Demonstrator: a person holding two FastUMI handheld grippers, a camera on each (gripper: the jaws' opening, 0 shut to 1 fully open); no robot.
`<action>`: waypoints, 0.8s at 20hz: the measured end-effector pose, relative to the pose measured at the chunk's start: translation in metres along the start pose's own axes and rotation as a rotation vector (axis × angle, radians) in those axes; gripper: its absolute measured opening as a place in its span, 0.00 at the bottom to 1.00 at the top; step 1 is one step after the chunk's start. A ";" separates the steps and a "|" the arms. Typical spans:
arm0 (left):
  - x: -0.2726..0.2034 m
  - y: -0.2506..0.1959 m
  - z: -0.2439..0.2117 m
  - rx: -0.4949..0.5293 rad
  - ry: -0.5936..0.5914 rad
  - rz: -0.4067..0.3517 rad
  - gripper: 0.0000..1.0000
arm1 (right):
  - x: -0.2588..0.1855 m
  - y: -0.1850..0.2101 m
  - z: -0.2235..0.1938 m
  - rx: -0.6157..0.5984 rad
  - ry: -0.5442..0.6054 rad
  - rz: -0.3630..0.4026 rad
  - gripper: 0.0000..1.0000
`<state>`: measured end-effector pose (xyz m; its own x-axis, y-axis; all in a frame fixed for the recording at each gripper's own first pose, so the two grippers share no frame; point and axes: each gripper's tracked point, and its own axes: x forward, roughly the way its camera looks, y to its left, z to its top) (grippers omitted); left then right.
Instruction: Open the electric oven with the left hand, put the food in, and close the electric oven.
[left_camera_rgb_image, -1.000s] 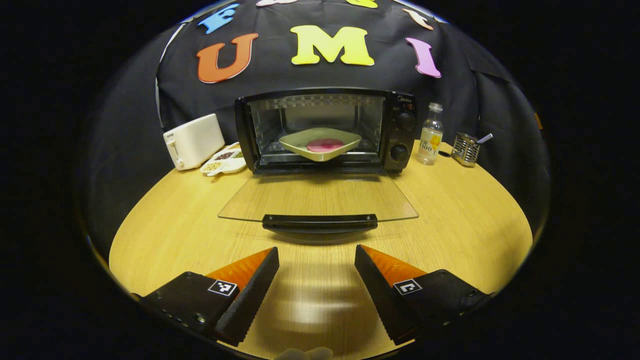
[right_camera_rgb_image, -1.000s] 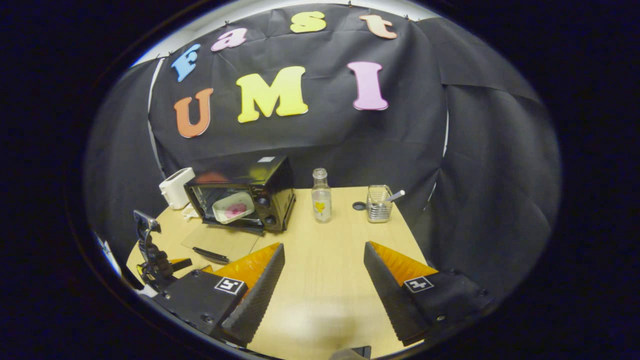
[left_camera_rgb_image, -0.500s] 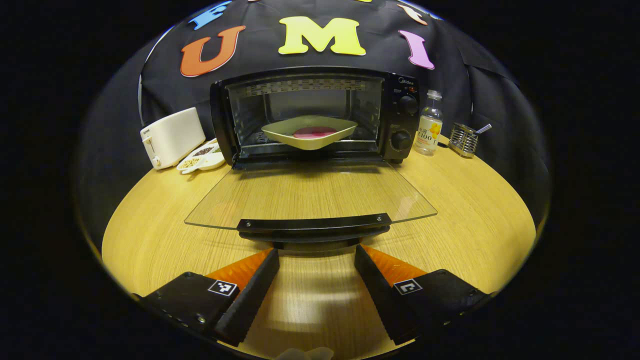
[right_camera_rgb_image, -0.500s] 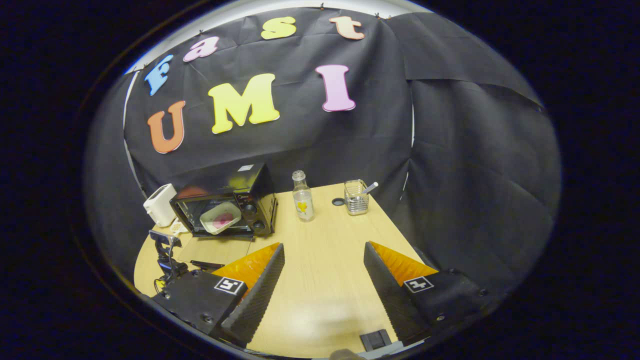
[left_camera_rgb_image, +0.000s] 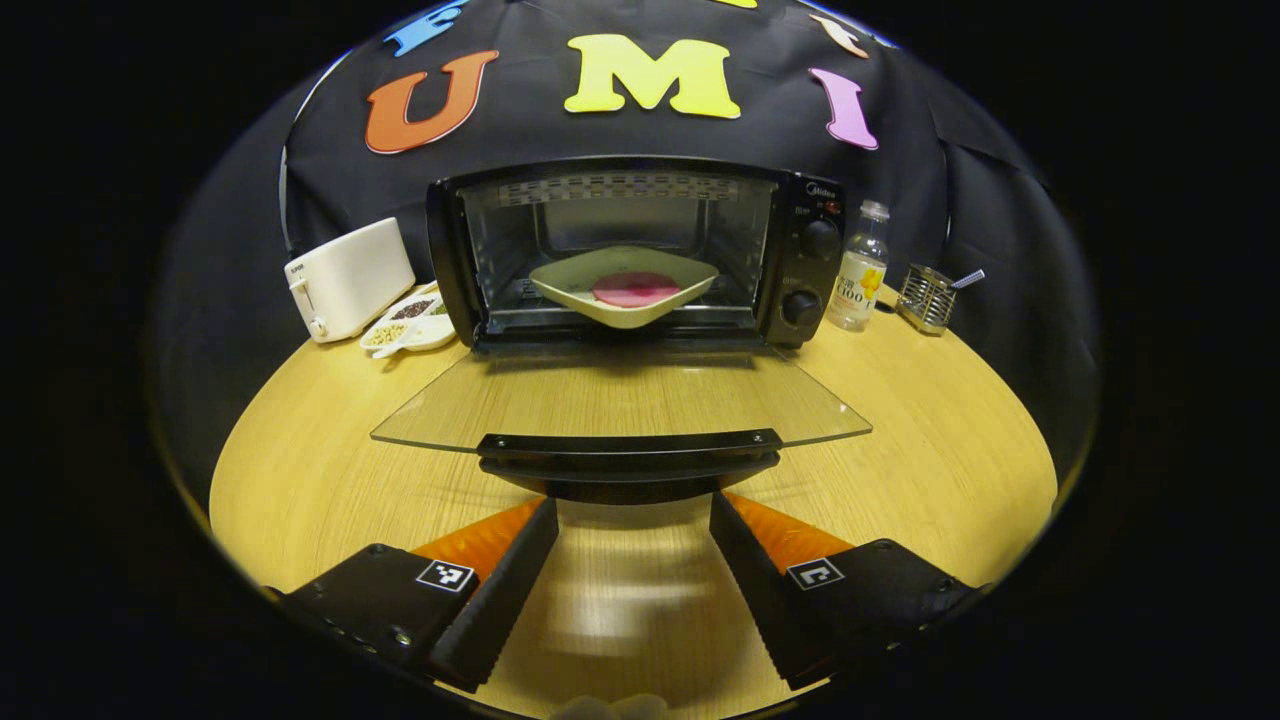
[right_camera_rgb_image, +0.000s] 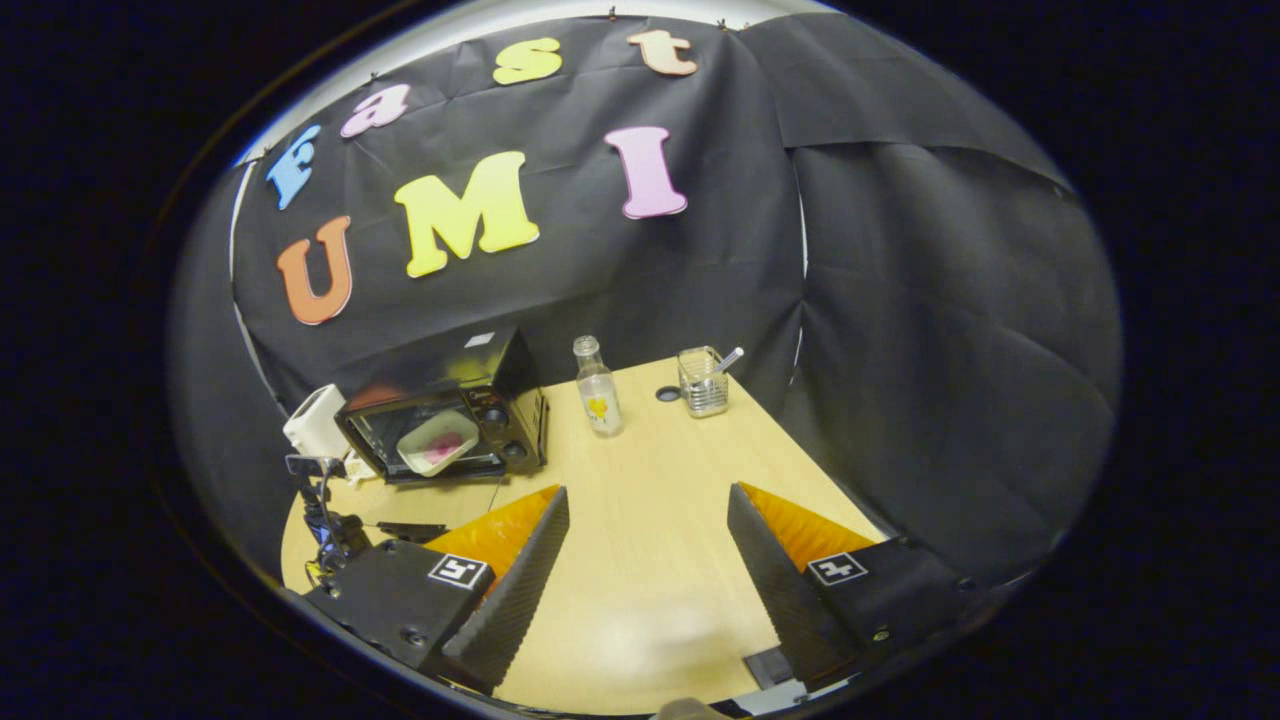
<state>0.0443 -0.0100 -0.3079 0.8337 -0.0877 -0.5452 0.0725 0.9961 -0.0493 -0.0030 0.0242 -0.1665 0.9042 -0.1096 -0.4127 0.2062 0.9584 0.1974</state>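
glass oven door, wood-grain table

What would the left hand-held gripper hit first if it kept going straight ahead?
Most likely the black handle on the open oven door, which lies just beyond the open left hand-held gripper and in line with its gap. Depth is unclear, so it might slip just beneath.

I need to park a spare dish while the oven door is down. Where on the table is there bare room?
The widest bare wood lies right of the open glass door, in front of the bottle and the wire holder. A smaller patch sits left of the door, in front of the toaster and snack dish. Crowded: the back edge beside the oven.
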 end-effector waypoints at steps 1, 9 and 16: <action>-0.003 0.001 0.006 0.004 -0.004 -0.002 0.98 | 0.000 0.000 -0.001 0.006 0.000 0.000 1.00; -0.007 0.011 0.071 0.005 -0.092 0.003 0.98 | 0.004 -0.008 0.001 0.033 -0.016 -0.009 1.00; 0.001 0.011 0.116 0.049 -0.148 -0.002 0.97 | -0.001 -0.026 0.002 0.077 -0.018 -0.033 0.96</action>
<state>0.1097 0.0007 -0.2117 0.9050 -0.0924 -0.4153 0.0982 0.9951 -0.0076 -0.0085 -0.0010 -0.1694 0.9030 -0.1457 -0.4041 0.2632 0.9312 0.2522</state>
